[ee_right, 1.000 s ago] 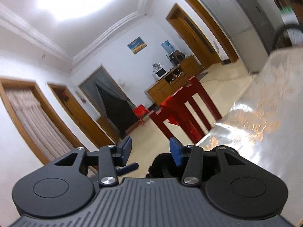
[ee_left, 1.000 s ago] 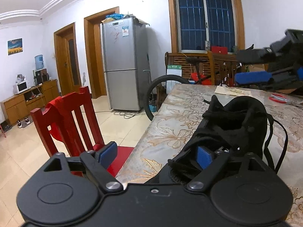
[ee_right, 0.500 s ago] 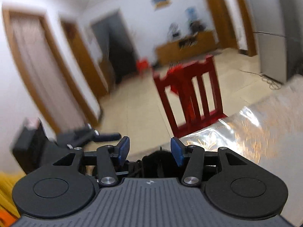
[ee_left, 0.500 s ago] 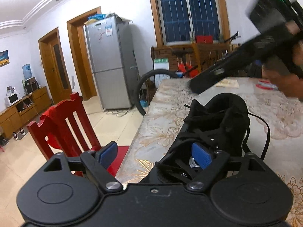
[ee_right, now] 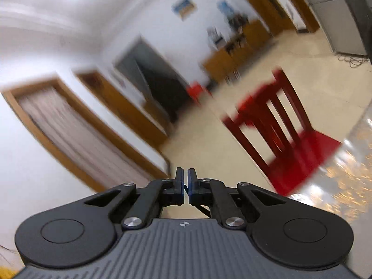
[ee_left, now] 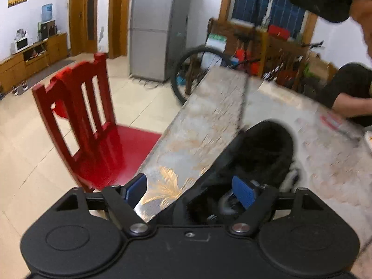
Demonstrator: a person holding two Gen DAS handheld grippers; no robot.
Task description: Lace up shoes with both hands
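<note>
A black shoe [ee_left: 258, 153] lies on the patterned table [ee_left: 204, 121] in the left wrist view. My left gripper [ee_left: 188, 190] hovers over its near end. Its jaws are closing but stand wide; one pad [ee_left: 241, 191] is above the shoe's laced part, the other [ee_left: 136, 189] is over the table edge, neither pressing. A black shoelace [ee_left: 243, 102] runs taut from the shoe toward the top right, where the other tool's dark housing is blurred. In the right wrist view my right gripper [ee_right: 185, 174] is shut, a thin black lace [ee_right: 201, 208] pinched between its pads.
A red wooden chair [ee_left: 93, 127] stands at the table's left edge and also shows as chair [ee_right: 279, 127]. Behind the table are a bicycle wheel [ee_left: 197, 69] and a grey fridge [ee_left: 158, 28]. A person's dark sleeve [ee_left: 348, 86] rests at the right. A blurred red item [ee_left: 330, 121] lies beyond the shoe.
My right gripper has shut on the lace and swung up and away, drawing it taut. The left gripper has risen and tipped down; its jaws have narrowed slightly.
</note>
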